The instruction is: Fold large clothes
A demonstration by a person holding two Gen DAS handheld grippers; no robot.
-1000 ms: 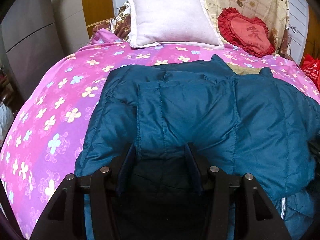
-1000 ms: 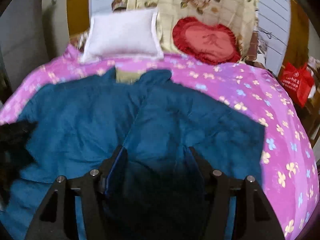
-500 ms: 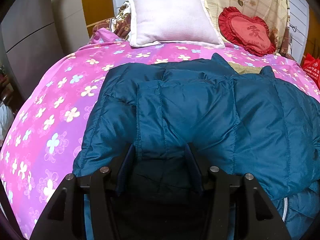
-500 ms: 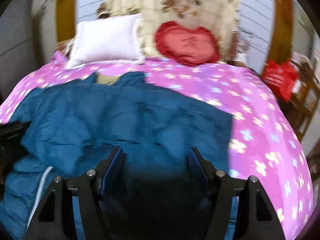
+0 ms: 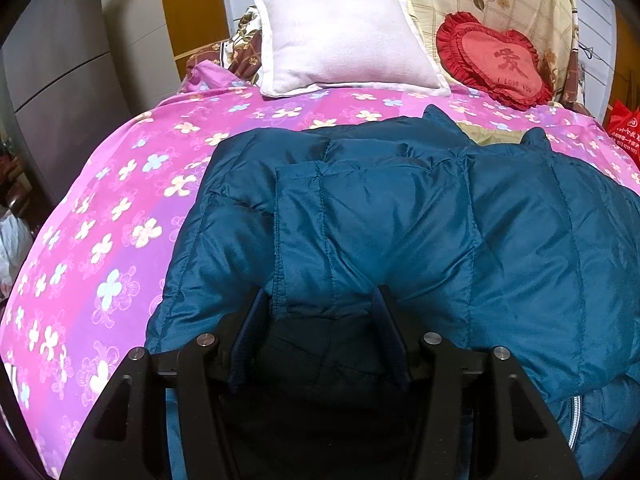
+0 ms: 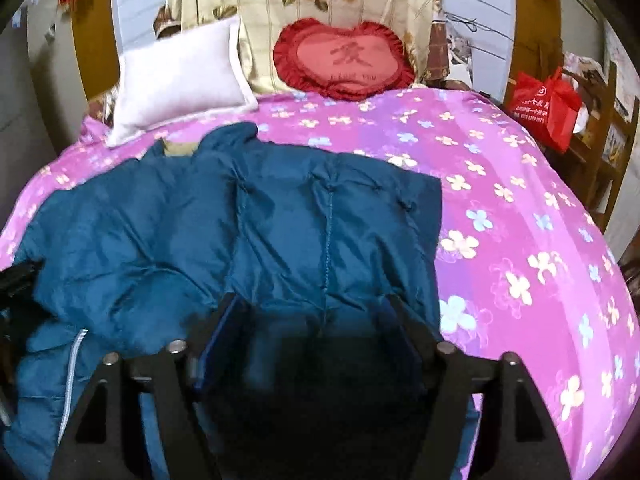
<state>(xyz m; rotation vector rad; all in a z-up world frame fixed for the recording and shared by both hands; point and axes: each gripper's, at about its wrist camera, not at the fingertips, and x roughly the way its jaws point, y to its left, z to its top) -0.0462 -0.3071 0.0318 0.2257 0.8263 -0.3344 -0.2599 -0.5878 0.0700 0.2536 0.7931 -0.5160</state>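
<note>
A large teal quilted puffer jacket (image 5: 400,216) lies spread on the bed, collar toward the pillows, with its sleeves folded inward over the body. It also shows in the right wrist view (image 6: 280,232). My left gripper (image 5: 322,304) is open, its jaws spread over the jacket's near hem at the left folded sleeve. My right gripper (image 6: 312,312) is open, its jaws spread over the near hem at the right folded sleeve. A white zipper edge (image 5: 576,420) shows at the lower middle of the jacket. No fabric is pinched in either gripper.
The bed has a pink flowered sheet (image 5: 112,216). A white pillow (image 5: 344,40) and a red heart cushion (image 5: 496,60) lean at the headboard. A grey wardrobe (image 5: 60,80) stands left. A red bag (image 6: 548,100) sits on a wooden shelf at right.
The right gripper has swung right and lifted back, so its view now centres on the jacket's right folded side. The left gripper has barely moved. The jacket lies still.
</note>
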